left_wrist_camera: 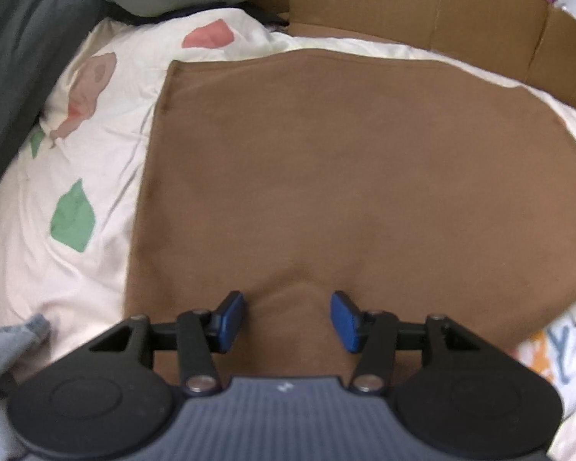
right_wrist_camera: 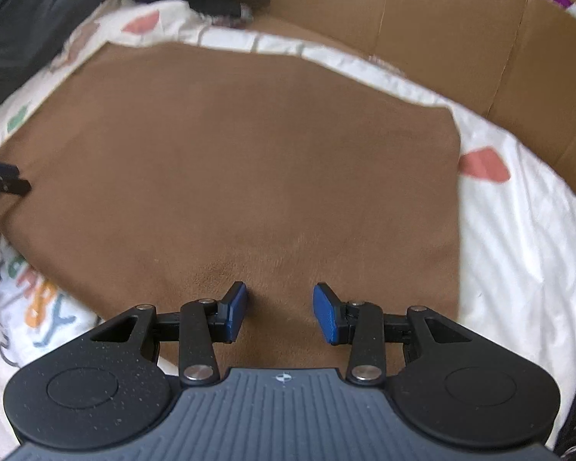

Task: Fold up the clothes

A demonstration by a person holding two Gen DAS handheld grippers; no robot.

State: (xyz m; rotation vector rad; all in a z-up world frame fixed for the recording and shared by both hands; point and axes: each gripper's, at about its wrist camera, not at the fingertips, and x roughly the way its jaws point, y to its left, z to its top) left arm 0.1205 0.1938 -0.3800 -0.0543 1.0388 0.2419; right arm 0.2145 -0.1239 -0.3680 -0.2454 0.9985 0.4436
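Brown garment spread flat on the patterned white bedsheet, cardboard behind. Left gripper over its near edge, jaws apart, small fabric ridge between, unpinched. Right gripper likewise parted over the cloth, holding nothing.

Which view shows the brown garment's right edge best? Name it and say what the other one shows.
The right wrist view: the brown garment shows its right edge and far right corner whole against the white quilt. The left wrist view shows the garment's left edge and far left corner instead; its right side curves off toward the frame edge.
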